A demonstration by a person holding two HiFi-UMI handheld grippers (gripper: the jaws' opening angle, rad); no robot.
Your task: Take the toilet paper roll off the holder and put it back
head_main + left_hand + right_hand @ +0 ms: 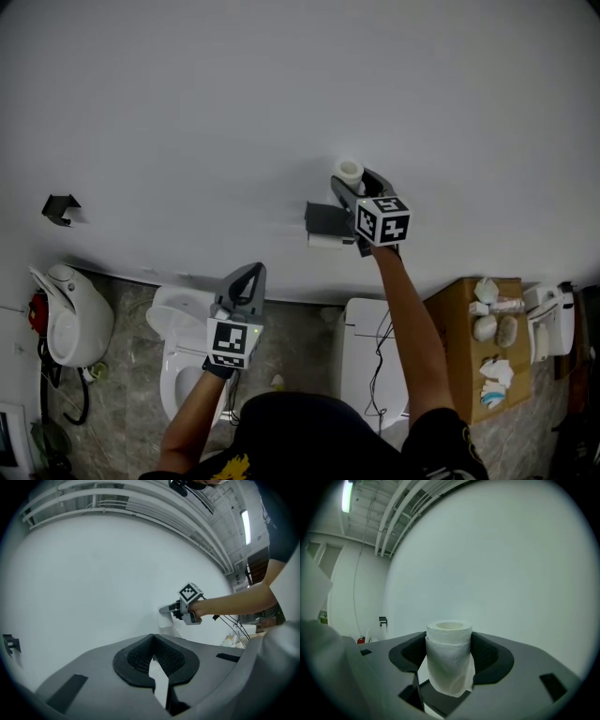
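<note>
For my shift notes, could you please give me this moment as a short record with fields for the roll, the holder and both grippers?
Toilet paper roll: upright, off the holder, loose sheet hanging down
Right gripper: jaws closed on the roll's sides
Holder: dark, on the white wall, below the roll in the head view
Left gripper: jaws together, empty, held away from the holder

Beside the white toilet (178, 323): a rounded white fixture (77, 314) to its left, a black wall bracket (61, 208) up-left, a cardboard box (455, 309) well right.
</note>
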